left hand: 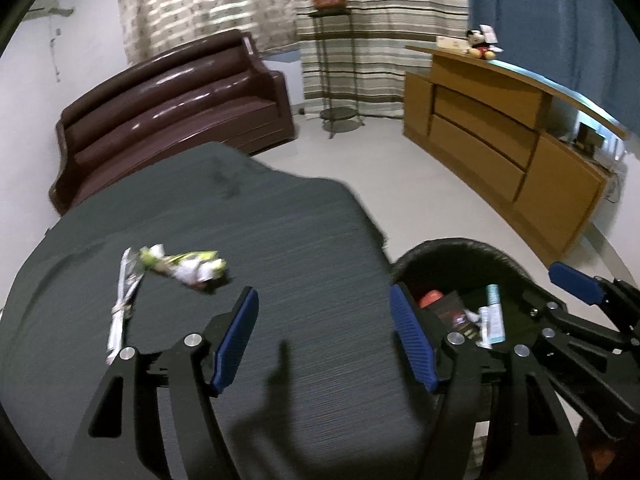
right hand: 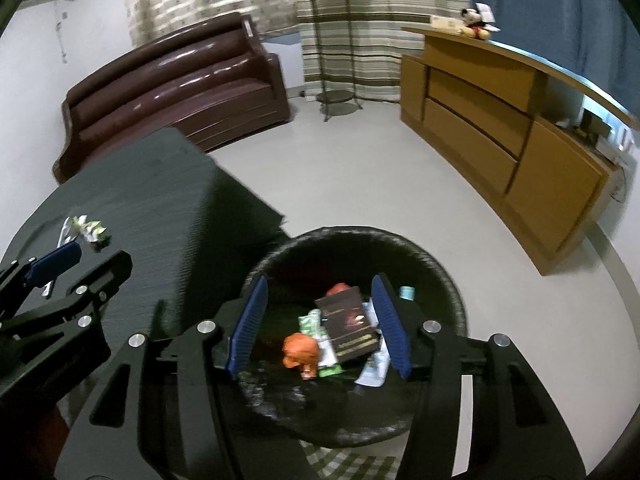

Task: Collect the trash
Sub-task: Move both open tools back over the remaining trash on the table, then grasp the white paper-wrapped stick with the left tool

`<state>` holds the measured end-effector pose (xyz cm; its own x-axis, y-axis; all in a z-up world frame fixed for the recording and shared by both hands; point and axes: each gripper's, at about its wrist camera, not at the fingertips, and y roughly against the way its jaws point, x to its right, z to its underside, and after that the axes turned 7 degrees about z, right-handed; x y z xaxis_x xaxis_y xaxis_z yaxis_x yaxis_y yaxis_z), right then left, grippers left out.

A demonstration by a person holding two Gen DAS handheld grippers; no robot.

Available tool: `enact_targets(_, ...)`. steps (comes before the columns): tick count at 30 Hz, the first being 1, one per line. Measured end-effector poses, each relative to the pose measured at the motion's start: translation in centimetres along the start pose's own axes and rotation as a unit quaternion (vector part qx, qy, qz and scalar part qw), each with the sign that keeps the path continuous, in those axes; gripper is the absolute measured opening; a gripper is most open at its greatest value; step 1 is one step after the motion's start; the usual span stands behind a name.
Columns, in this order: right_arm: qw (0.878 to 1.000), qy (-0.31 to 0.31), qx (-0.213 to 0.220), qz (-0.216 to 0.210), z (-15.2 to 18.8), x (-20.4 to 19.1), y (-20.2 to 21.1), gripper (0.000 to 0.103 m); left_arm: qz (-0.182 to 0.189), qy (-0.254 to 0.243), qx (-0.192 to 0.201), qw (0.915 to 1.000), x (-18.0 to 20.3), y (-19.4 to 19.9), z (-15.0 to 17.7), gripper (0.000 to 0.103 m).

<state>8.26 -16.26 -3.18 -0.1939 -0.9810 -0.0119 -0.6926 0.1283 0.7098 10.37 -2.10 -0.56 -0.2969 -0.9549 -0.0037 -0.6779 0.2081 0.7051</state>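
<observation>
No writing can be read anywhere — the dark packet (right hand: pixel 351 322) in the bin (right hand: pixel 448 280) shows gold lines of print and a reddish picture, all too blurred to make out, and the pale box (left hand: pixel 450 43) on the cabinet (left hand: pixel 500 136) is just as unclear.

The left gripper (left hand: pixel 324 340) hangs over the dark tablecloth (left hand: pixel 260 232), its blue pads apart with nothing between them. Beyond its left finger lie a crumpled green-and-white wrapper (left hand: pixel 192 266) and a long white strip (left hand: pixel 122 308), touching each other, well in from the cloth's edge. The cloth's right edge drops off just beside the bin's rim.

The right gripper (right hand: pixel 318 324) hovers above the bin's mouth, jaws apart and empty. Below it sit an orange crumpled piece (right hand: pixel 302 354), a green-and-white wrapper (right hand: pixel 320 336), the dark packet and a pale sachet (right hand: pixel 374 368).

Pale bare floor (right hand: pixel 360 176) runs open from the bin to the brown sofa (right hand: pixel 172 88), the plant stand (right hand: pixel 334 40) and the cabinet.
</observation>
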Motion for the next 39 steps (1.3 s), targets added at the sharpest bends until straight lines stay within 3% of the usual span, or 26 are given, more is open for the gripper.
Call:
enact_targets(16, 0.995, 0.071, -0.003, -0.064, -1.1, -9.2, -0.2, 0.053, -0.093, 0.084, -0.013, 0.992, -11.0, 0.5, 1.7, 0.066)
enact_targets(25, 0.991, 0.102, -0.006, -0.087, -2.0, -13.2, -0.9, 0.053, -0.101, 0.108, -0.039, 0.9883, -14.8, -0.6, 1.9, 0.066)
enact_targets(34, 0.987, 0.123, -0.012, -0.105, -2.5, -16.2, -1.5, 0.053, -0.069, 0.106, -0.058, 0.9903, -16.1, -1.3, 2.2, 0.045)
enact_targets(39, 0.984, 0.137, -0.015, -0.112, -2.7, -17.7, -1.7, 0.053, -0.053, 0.087, -0.054, 0.9933, -16.2, -1.2, 2.3, 0.024)
